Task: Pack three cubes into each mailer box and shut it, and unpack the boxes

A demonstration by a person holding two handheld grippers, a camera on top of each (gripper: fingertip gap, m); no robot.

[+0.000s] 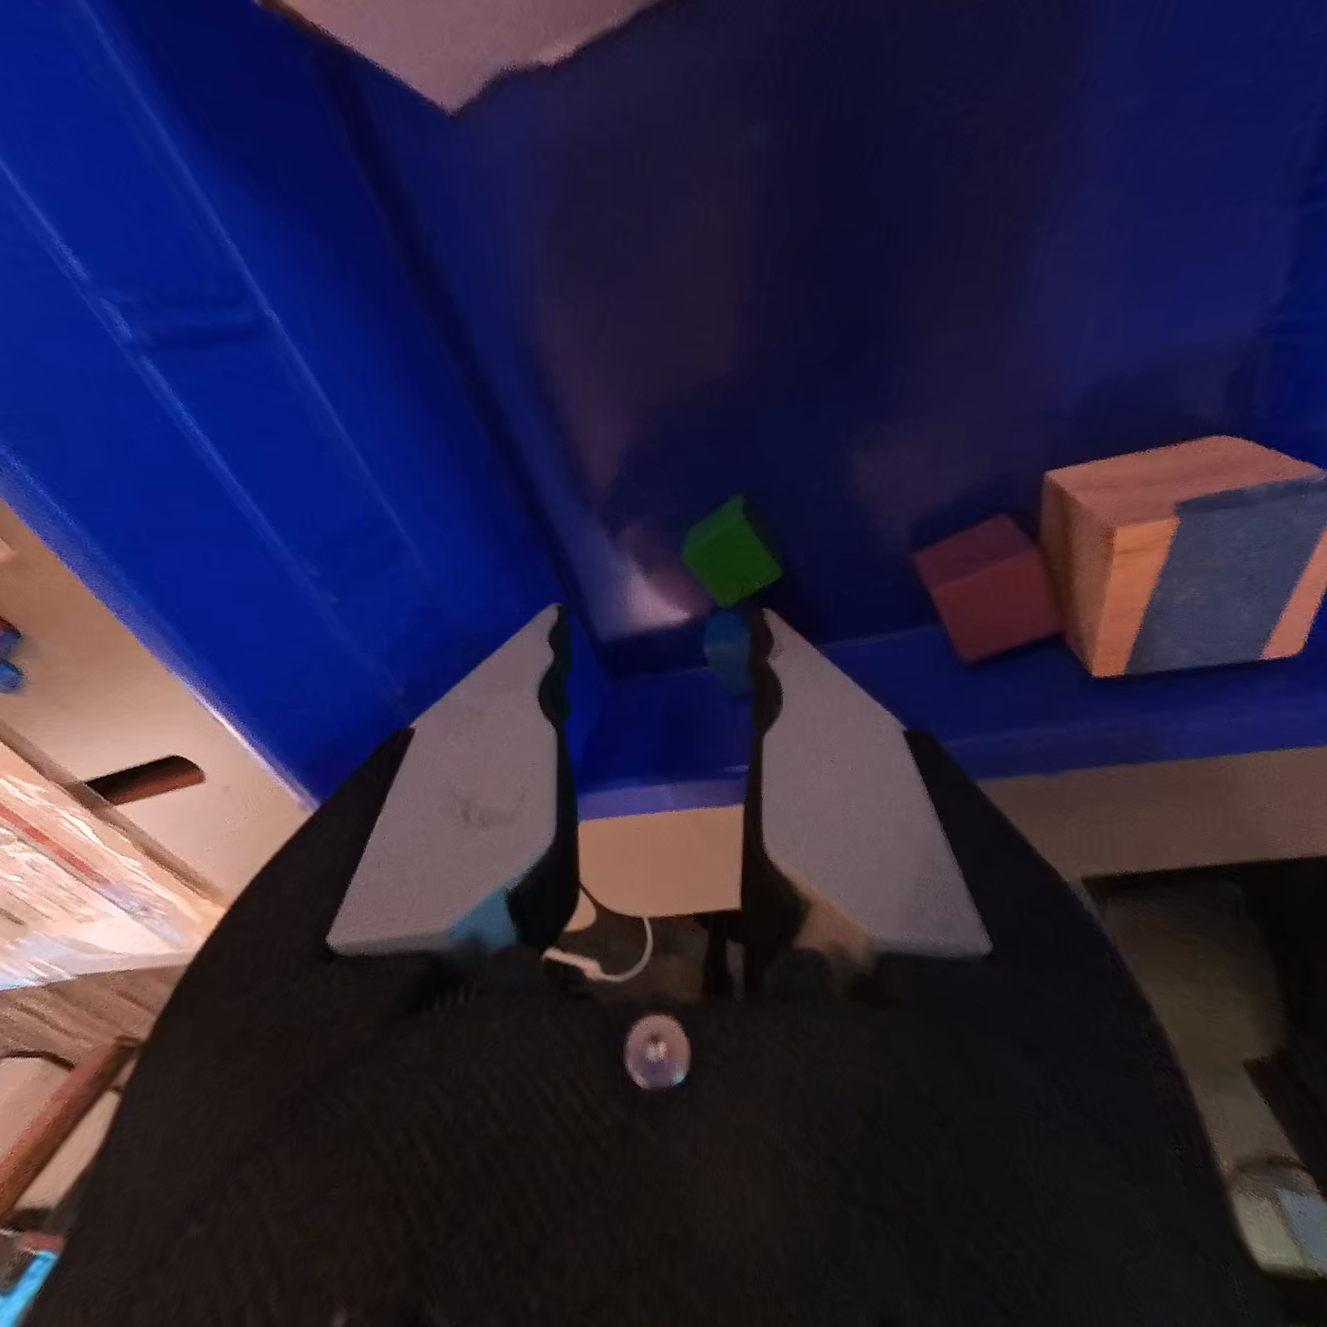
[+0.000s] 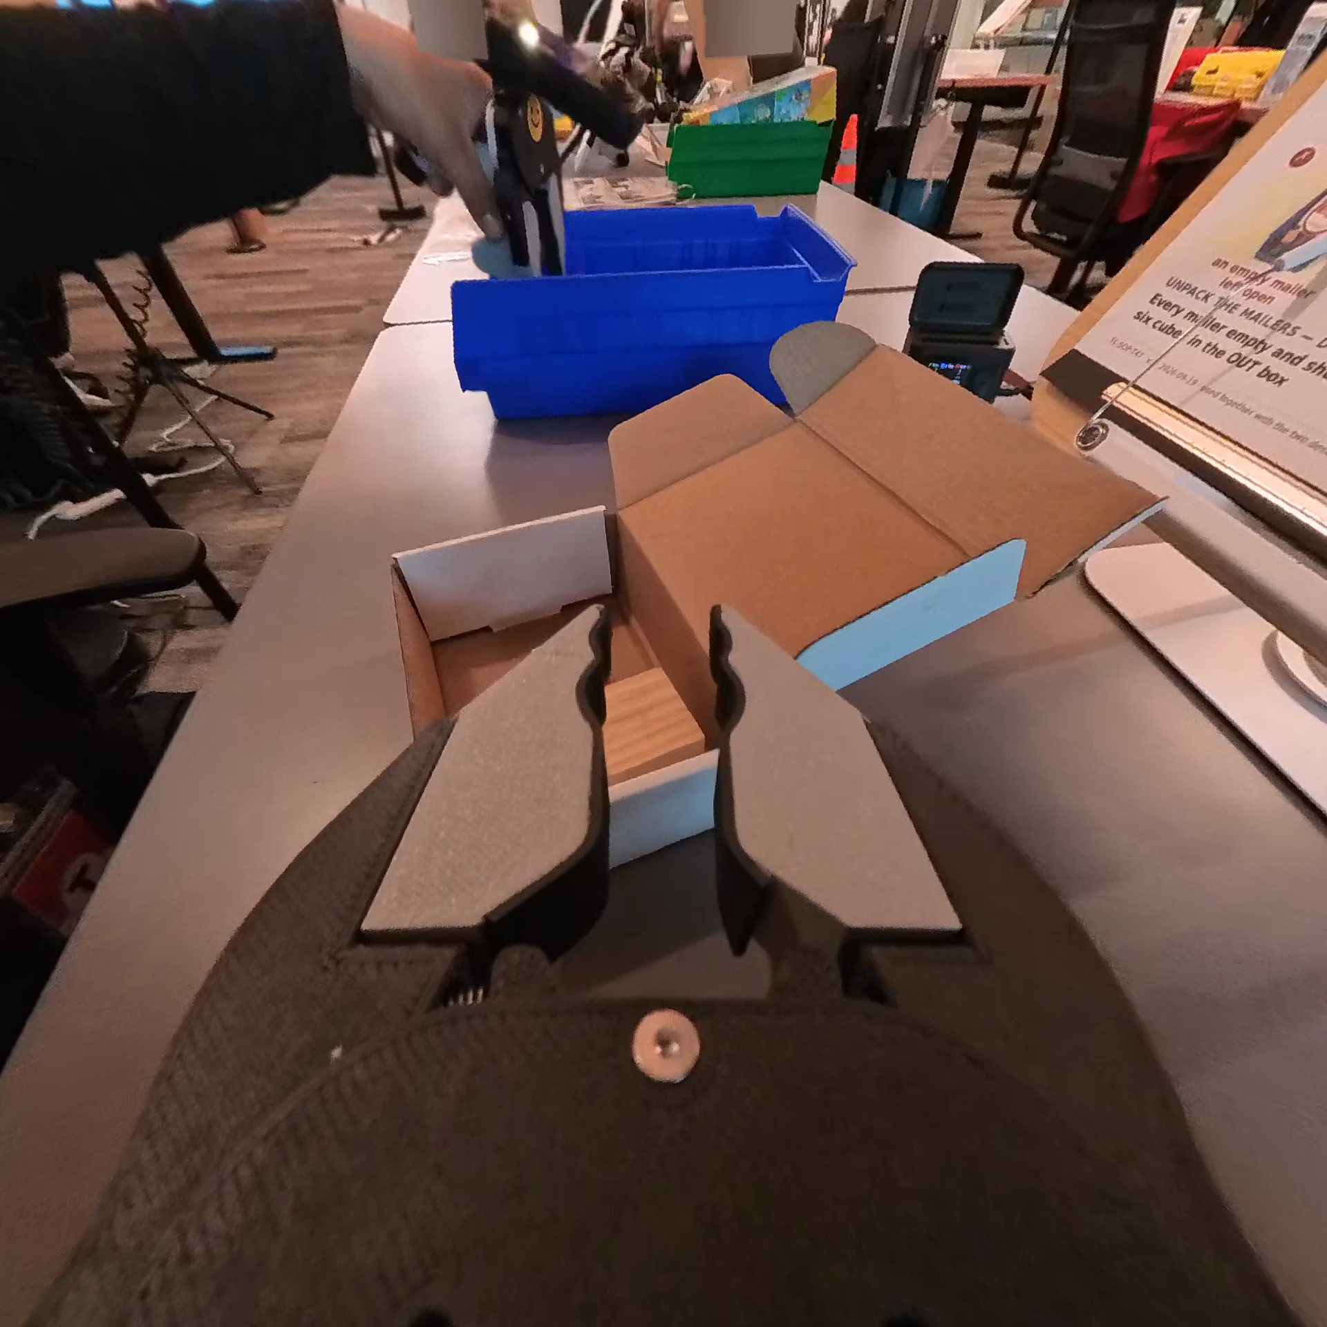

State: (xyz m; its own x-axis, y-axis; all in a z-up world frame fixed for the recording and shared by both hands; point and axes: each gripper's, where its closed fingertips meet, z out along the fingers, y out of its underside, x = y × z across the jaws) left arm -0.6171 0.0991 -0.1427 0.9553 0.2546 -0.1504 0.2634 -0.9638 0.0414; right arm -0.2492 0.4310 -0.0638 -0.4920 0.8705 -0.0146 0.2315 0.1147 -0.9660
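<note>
Left gripper reaching into the blue bin, right gripper poised at the open mailer box.

The blue bin (image 2: pixel 650 345) holds the left gripper (image 1: pixel 660 625), jaws spread near a small green cube (image 1: pixel 731 551). The cardboard mailer box (image 2: pixel 790 560) holds a wooden cube (image 2: pixel 650 725), with the right gripper (image 2: pixel 657 625) spread above it. The cubes look rigid and light; grip them on opposite flat faces.
</note>
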